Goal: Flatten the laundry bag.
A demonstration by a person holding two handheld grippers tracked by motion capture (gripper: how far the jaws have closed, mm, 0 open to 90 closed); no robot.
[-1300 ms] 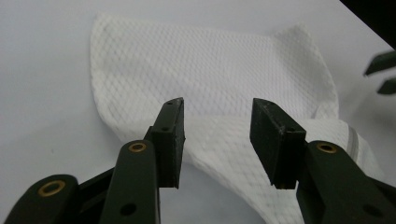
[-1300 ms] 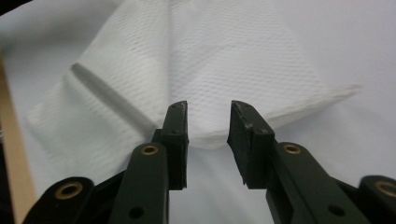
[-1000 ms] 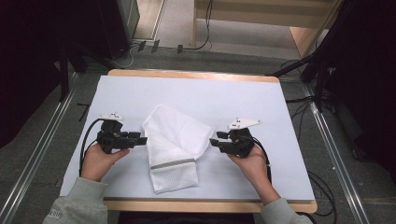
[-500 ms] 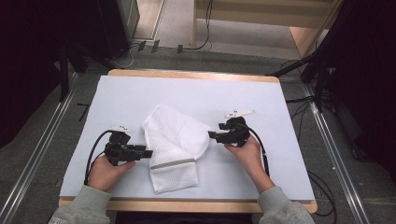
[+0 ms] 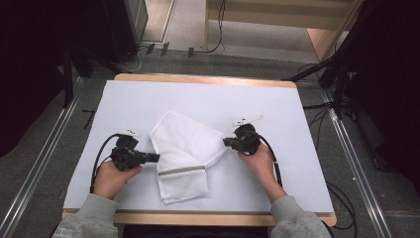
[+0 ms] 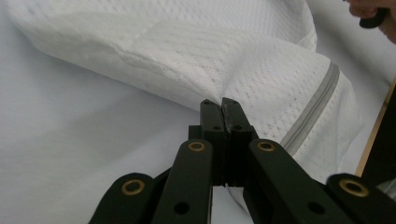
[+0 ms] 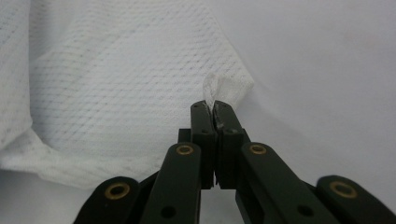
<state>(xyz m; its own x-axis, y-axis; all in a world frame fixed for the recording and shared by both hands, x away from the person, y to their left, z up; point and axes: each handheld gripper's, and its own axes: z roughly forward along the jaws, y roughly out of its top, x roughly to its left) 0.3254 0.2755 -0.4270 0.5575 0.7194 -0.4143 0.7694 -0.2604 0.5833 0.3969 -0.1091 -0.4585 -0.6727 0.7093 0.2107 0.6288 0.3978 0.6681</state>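
**Status: both edges gripped, manipulation of the bag not yet begun**

The white mesh laundry bag lies crumpled near the middle of the surface, its grey zipper band facing my side and its upper part folded over at an angle.

My left tool has just been closing, and its jaws are now clamped on the bag's left edge; in the left gripper view the mesh bunches where the tips meet it. My right tool has likewise just been closing and now pinches the bag's right corner; in the right gripper view a small tuft of mesh stands up between the tips.

Done, in my judgement: approach and grasp on both sides.

Remaining: the bag is neither flat nor neatly folded. I judge the next stage to be lifting or drawing the two held points apart to spread the fabric. Either pinch could slip, as each holds little cloth.
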